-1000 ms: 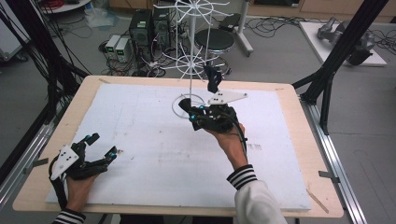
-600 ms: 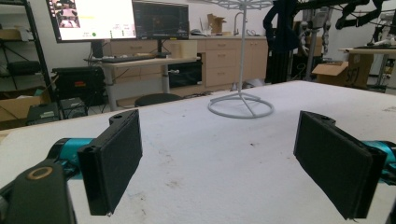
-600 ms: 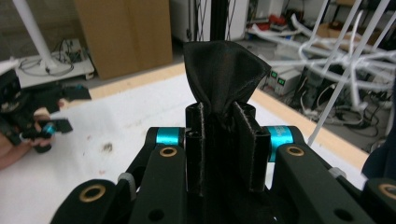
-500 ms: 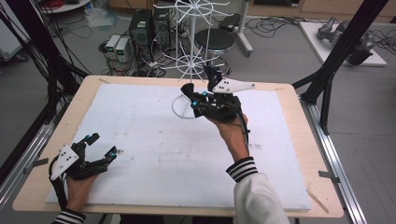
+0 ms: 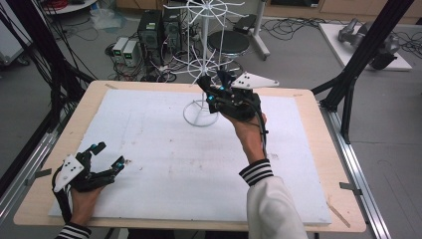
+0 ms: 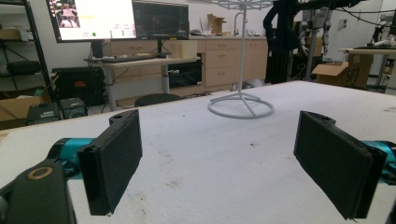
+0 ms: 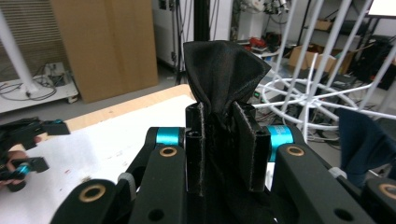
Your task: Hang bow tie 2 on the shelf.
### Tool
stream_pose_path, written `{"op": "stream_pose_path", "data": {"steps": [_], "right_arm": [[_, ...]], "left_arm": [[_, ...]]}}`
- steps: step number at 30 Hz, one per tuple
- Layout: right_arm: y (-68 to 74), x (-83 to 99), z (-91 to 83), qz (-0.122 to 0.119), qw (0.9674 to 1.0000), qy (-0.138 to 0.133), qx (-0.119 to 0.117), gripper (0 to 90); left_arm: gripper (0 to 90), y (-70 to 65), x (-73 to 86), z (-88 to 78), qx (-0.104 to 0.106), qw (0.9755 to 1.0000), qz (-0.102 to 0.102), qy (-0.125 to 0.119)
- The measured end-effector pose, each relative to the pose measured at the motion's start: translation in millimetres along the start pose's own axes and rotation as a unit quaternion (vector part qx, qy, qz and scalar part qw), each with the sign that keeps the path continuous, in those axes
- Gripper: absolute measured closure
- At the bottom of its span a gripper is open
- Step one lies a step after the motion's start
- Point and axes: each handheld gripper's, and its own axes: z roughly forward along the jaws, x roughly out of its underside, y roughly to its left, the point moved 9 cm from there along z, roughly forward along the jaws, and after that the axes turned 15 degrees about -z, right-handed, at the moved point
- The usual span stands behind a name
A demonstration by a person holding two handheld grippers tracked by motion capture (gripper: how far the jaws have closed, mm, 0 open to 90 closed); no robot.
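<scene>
A bunched black cloth [image 7: 225, 70] is pinched between the closed jaws of the right gripper [image 5: 217, 85], which is held up beside the white wire rack [image 5: 206, 45] at the table's [image 5: 308, 164] far edge, while the left gripper [image 5: 102, 155] is rested wide open and empty near the table's front left corner.

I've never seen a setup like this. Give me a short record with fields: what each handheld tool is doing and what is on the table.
Table: wooden table under a white mat
Rack: white wire rack, ring base on the mat's far side
Right gripper: shut on a black cloth, raised beside the rack
Left gripper: open, nothing between its jaws, low over the mat's near left corner
</scene>
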Motion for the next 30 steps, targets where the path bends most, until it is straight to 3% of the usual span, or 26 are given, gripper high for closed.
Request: {"op": "stream_pose_path", "data": {"steps": [10, 20, 30], "right_arm": [[-11.2, -11.8, 5.6, -0.002, 0.9997, -0.013, 0.02, 75.3], [-18.9, -18.0, 17.9, -0.019, 0.9987, -0.015, 0.045, 75.3], [-21.7, -22.8, 28.6, -0.017, 0.9983, -0.028, 0.048, 75.3]], "left_arm": [[15.8, 0.3, 0.1, -0.2, 0.0, 1.0, 0.001, 0.001], [15.8, 0.1, -0.2, 0.1, 0.0, 1.0, -0.002, -0.001], [15.8, 0.3, -0.3, 0.1, 0.0, 1.0, -0.003, -0.001]]}}
